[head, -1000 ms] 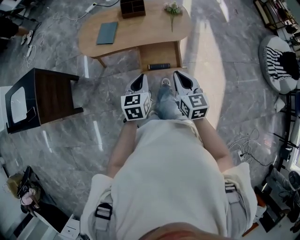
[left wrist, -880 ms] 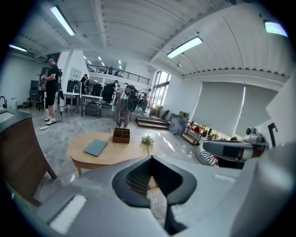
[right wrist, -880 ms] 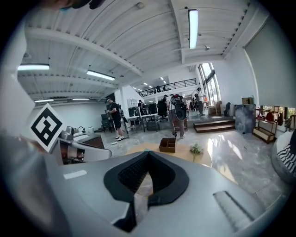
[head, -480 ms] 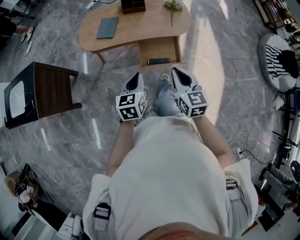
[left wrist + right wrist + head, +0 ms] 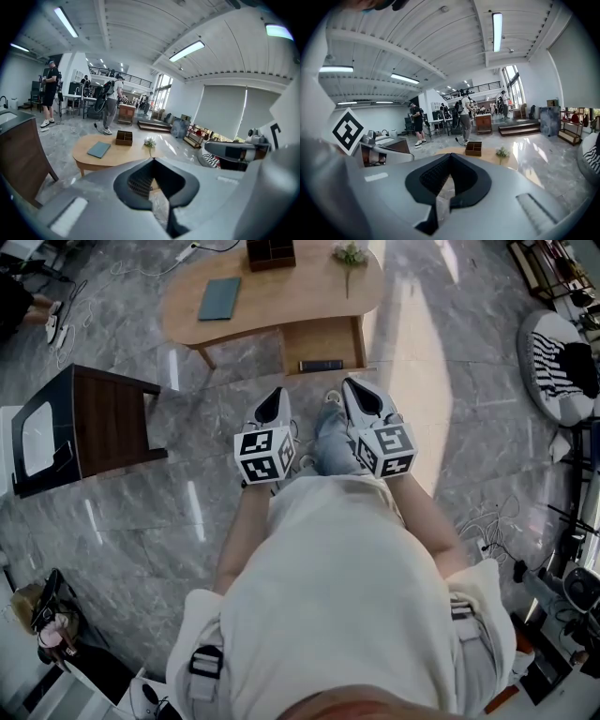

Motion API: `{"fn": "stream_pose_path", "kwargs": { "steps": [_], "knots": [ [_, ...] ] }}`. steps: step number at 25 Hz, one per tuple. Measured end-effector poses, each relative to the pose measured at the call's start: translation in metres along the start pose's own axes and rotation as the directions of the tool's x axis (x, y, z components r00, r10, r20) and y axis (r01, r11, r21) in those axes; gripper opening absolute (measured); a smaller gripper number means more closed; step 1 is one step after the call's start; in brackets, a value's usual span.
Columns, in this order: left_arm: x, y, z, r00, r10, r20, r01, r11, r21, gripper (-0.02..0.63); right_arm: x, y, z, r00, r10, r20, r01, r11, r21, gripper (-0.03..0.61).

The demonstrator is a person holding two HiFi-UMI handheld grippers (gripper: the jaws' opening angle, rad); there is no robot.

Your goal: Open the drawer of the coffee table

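The wooden coffee table (image 5: 281,301) stands at the top of the head view. Its drawer (image 5: 322,341) juts out from the near edge, with a dark flat item (image 5: 321,365) at its front. My left gripper (image 5: 274,397) and right gripper (image 5: 354,388) hover side by side short of the drawer, both shut and empty, touching nothing. In the left gripper view the left gripper (image 5: 152,160) points at the table (image 5: 112,154), which carries a teal book (image 5: 99,149), a dark organiser box (image 5: 124,137) and flowers (image 5: 149,141). The right gripper (image 5: 450,155) faces the same box (image 5: 473,148).
A dark wooden side table (image 5: 103,423) stands on the left of the marble floor. A striped round cushion (image 5: 561,357) lies at the right, and cables (image 5: 492,531) trail on the floor. The person's knee (image 5: 333,442) shows between the grippers. Several people (image 5: 110,105) stand far behind the table.
Both grippers stay shut and have drifted a little back from the drawer front, so the gap to it has grown slightly. The drawer itself has not moved.
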State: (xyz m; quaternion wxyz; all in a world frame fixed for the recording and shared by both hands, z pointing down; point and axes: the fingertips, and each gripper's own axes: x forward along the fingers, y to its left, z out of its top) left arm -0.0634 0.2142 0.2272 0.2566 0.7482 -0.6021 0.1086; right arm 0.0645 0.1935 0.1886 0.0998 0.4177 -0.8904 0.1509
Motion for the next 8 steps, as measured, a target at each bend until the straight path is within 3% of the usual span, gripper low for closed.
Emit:
{"fn": "stream_pose_path", "kwargs": {
  "steps": [8],
  "knots": [
    [-0.0022,-0.0024,0.0068,1.0,-0.013,0.021,0.013,1.0,0.014,-0.002,0.0015,0.0079,0.005,1.0,0.014,0.014,-0.014,1.0,-0.004,0.0]
  ]
}}
